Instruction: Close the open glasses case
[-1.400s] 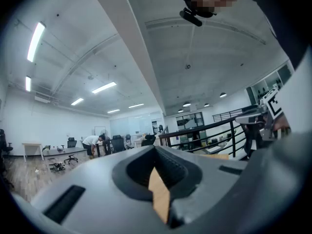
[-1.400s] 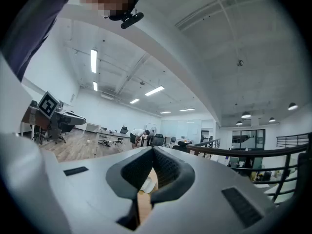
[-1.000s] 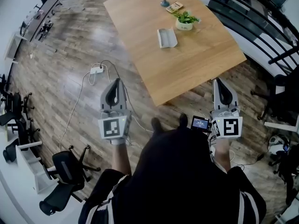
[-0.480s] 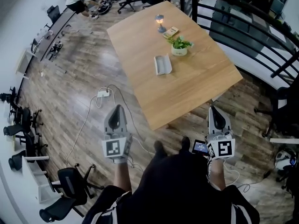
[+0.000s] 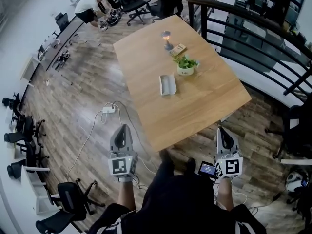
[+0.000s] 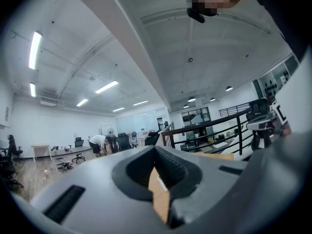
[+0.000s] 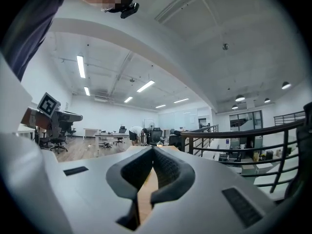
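I hold both grippers low at my body, short of the table's [image 5: 195, 112] near corner. The left gripper [image 5: 122, 127] and the right gripper [image 5: 222, 130] are both clenched on nothing and point level toward the far side. The open glasses case [image 5: 167, 84] lies well ahead on the tabletop, roughly midway between them, with neither clearly nearer. Its long axis runs near to far. The bare wood on its near and left sides gives me room. A potted plant [image 5: 186, 65] crowds its far right, and a railing [image 5: 253, 38] lies beyond.
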Motion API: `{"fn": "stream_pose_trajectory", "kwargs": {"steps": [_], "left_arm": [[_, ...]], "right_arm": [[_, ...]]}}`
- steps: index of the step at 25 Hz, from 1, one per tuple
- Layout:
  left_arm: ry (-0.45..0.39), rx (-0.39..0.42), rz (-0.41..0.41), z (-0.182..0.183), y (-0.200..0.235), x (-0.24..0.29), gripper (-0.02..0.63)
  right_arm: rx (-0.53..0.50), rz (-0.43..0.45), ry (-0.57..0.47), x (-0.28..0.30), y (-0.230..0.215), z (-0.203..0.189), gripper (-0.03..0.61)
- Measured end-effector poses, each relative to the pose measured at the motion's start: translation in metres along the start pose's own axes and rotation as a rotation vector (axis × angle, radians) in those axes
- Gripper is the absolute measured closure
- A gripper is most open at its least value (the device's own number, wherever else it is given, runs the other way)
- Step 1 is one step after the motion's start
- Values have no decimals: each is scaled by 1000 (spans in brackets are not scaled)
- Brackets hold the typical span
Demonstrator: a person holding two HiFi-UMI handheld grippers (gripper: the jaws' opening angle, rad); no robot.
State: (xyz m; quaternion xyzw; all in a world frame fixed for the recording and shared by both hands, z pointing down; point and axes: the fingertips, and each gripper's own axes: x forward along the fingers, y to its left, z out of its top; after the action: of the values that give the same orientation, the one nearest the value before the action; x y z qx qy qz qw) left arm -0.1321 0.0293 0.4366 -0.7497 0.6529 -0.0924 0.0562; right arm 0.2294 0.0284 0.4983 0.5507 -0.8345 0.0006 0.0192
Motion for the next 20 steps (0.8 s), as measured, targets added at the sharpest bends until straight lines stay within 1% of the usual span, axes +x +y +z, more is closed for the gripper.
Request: {"fn": "stream_pose_trajectory", "kwargs": {"steps": [5,9,13,15,20], "left_arm": [[-11,-12,-25,-10,24,36,614],[-43,-21,-72,-5,51,62,614],[-71,-28,-119,-12,75,81,614],[-71,-46,-127,-20,89,89,614],[-57,-125,-137,-45,120,100,614]], "right_arm": [[-29,-9,9,38,15,9,565],[-27,-9,2,73,43,23,565],[-72,-2,22,107,70,26,565],[-98,17,30,125,86,30,565],[-150,73,84,164,127,33,565]]}}
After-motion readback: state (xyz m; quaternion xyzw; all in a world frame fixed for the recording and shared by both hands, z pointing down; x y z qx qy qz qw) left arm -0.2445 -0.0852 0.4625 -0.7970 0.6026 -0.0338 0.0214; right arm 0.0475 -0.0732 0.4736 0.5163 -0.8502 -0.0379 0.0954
